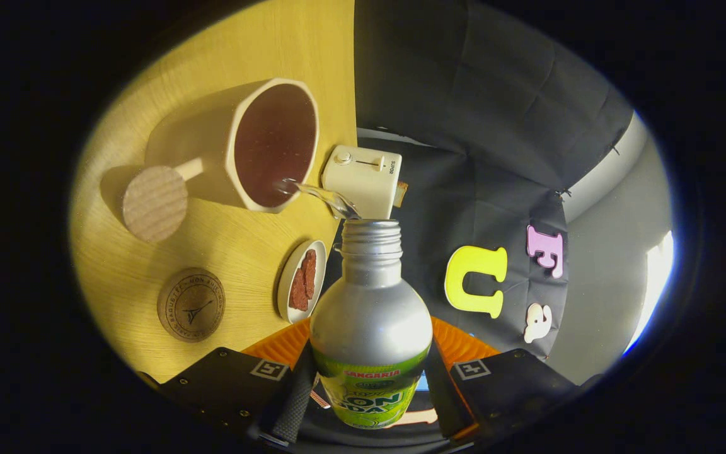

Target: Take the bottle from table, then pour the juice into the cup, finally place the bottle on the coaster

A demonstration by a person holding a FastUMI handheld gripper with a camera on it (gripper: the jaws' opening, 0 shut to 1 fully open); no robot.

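My gripper (369, 378) is shut on a silver bottle (369, 309) with a green label, both fingers pressing its sides. I hold the bottle tipped over, its open threaded mouth toward the cup. A clear stream of liquid (319, 192) runs from the mouth into the cream cup (249, 145), whose inside is dark. The cup has a handle ending in a round wooden disc (155, 203). A round brown coaster (191, 304) with an engraved emblem lies on the yellow wooden table (237, 246), nearer my left finger than the cup.
A white toaster (363, 180) stands at the table's edge just beyond the bottle mouth. A small white dish (302, 280) with reddish-brown pieces sits beside the bottle's neck. The black cloth wall lies past the table edge.
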